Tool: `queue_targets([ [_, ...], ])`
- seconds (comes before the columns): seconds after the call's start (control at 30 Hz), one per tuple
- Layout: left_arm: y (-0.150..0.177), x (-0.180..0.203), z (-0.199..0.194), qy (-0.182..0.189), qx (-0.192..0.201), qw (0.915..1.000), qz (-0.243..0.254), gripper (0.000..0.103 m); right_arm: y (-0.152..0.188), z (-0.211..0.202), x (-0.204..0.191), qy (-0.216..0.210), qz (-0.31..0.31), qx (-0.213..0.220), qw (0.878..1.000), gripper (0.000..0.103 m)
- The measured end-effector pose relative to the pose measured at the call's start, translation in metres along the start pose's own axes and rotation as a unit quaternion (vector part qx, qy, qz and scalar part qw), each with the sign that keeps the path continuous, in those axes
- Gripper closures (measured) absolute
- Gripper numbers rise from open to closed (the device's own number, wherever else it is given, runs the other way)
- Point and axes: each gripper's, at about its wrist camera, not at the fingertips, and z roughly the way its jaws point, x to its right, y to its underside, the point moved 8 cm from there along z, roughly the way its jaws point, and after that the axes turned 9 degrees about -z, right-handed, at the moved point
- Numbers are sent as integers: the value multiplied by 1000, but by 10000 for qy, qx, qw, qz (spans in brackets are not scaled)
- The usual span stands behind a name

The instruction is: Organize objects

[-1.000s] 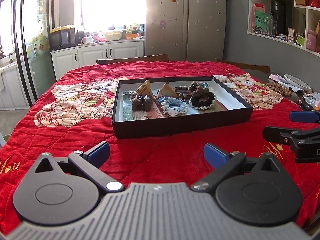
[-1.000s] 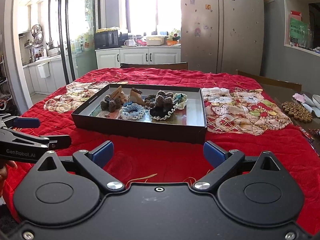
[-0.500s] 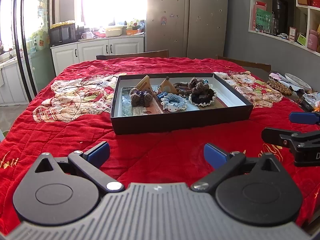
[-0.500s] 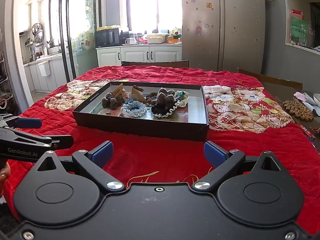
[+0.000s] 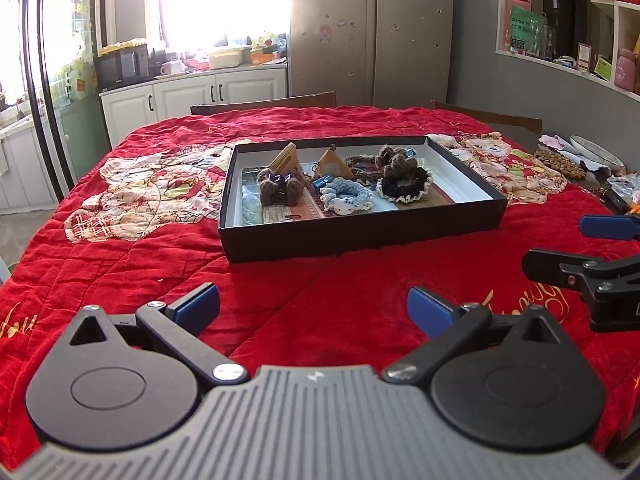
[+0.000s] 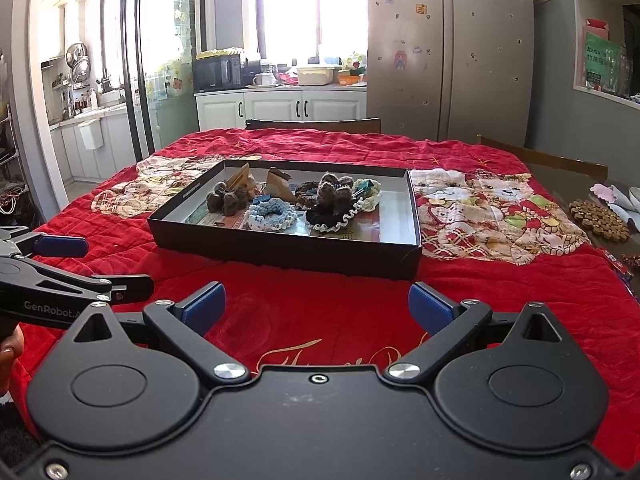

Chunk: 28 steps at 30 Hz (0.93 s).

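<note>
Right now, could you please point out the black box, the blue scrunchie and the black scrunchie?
Black box [image 5: 360,232]: left wrist view, near outer wall.
Blue scrunchie [image 5: 347,196]: left wrist view, its crocheted ring.
Black scrunchie [image 6: 332,213]: right wrist view, dark middle above the white frill.

Bright daylight from blown-out window; sharp focus; fisheye bending at edges; soft shadows.

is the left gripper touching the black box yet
Apart. The left wrist view shows the left gripper, jaws open, short of the black box, with bare red quilt between.
</note>
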Motion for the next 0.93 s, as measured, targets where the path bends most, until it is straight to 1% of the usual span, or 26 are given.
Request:
queue_targets([
  [0.93,1,5,-2,154,40,9999,51,0,6,8,-3,-102,14,-109,9999,4],
])
